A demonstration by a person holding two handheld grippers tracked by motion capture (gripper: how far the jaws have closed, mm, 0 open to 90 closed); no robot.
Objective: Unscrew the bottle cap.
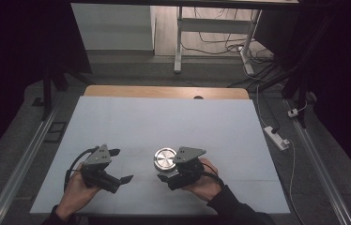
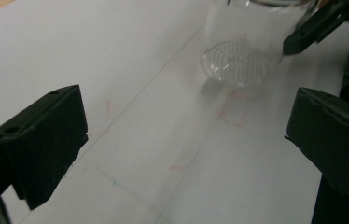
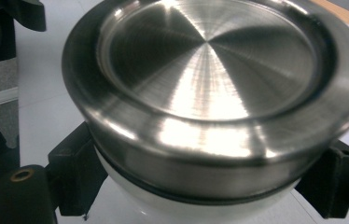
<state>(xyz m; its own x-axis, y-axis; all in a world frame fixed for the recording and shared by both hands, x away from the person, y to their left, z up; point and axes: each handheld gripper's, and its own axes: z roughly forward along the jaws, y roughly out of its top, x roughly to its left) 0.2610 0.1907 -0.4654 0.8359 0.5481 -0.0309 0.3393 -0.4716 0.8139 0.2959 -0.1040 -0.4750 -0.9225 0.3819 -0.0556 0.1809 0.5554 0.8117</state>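
The jar (image 1: pixel 164 161) stands upright on the white surface (image 1: pixel 164 122), a little right of the middle on my side, its clear glass body topped by a round steel lid (image 3: pixel 214 70). My right tongs (image 1: pixel 168 176) grip it just under the lid, one jaw pressed against each side of the glass. My right hand (image 1: pixel 205 180) holds them from behind. My left tongs (image 1: pixel 120 165) hover well apart from the jar, to its left, jaws spread wide with nothing between them. Seen from the left tongs, the jar's ribbed glass bottom (image 2: pixel 236 63) rests on the surface beside faint red pencil marks (image 2: pixel 232 114).
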